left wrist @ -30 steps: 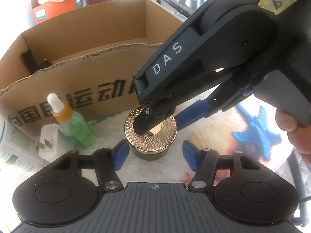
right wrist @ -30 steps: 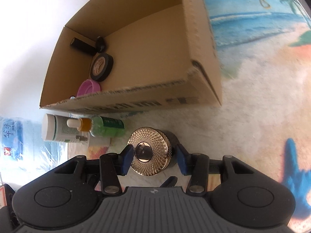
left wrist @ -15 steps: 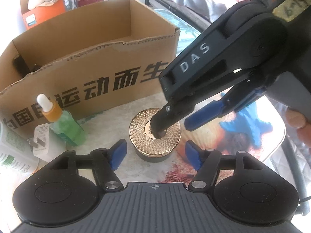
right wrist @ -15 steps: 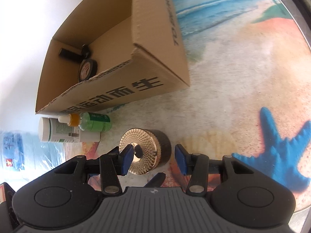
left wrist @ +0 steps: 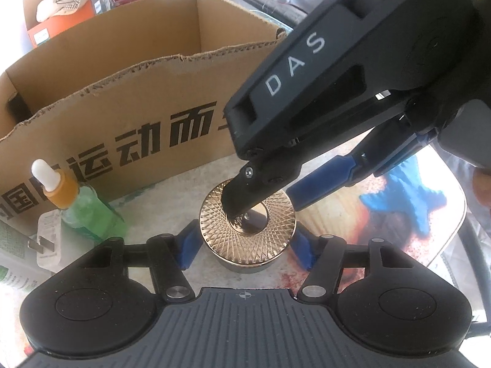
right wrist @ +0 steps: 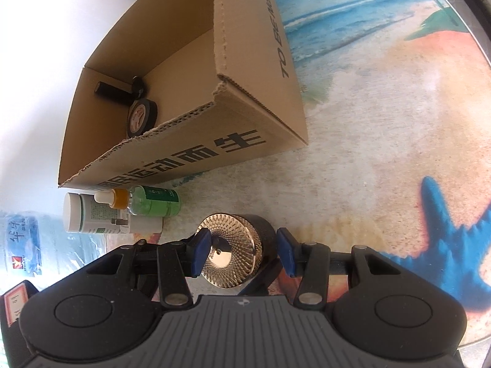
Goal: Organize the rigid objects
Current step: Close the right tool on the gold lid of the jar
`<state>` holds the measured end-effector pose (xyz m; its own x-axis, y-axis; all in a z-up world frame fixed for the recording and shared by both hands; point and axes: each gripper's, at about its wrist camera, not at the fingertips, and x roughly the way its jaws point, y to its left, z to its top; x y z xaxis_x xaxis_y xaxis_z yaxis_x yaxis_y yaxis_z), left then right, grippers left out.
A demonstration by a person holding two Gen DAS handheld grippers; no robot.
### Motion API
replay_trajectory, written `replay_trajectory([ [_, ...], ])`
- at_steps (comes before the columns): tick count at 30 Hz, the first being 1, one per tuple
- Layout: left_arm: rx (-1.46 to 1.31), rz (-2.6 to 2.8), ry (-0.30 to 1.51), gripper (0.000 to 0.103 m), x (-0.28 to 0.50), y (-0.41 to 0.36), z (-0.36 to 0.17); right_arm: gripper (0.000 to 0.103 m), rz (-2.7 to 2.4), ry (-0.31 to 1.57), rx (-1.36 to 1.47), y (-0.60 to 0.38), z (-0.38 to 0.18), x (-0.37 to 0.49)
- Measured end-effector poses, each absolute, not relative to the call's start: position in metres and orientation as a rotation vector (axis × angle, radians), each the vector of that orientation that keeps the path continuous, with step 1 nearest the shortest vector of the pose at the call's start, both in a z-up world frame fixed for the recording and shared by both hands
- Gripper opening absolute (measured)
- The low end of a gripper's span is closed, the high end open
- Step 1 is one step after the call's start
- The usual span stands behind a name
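I see the jar (left wrist: 248, 239), gold lid up, standing low in the centre of the left wrist view, between my left gripper (left wrist: 247, 247)'s blue pads. Those jaws have just been closing, yet I cannot tell whether the pads touch its sides. My right gripper (right wrist: 242, 253) comes in from the upper right with one fingertip (left wrist: 234, 207) pressing the lid; its jaws stand apart, clamping nothing. The jar's axis is upright, so I judge the left hand nearer for the lift. The cardboard box (left wrist: 190, 101) sits just behind. The table (right wrist: 383, 128) wears a beach-print cover; a dropper bottle (left wrist: 83, 205) stands left.
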<state>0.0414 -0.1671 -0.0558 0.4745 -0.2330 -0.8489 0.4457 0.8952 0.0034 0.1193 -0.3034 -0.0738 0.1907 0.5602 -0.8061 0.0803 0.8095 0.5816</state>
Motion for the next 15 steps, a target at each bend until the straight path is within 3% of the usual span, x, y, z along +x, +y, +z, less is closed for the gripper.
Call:
replay_trajectory([
  [15,0.179,-0.388,1.029,0.056,0.053,-0.173,-0.055,0.050,0.360,1.376,0.569,-0.296,-0.074,0.122],
])
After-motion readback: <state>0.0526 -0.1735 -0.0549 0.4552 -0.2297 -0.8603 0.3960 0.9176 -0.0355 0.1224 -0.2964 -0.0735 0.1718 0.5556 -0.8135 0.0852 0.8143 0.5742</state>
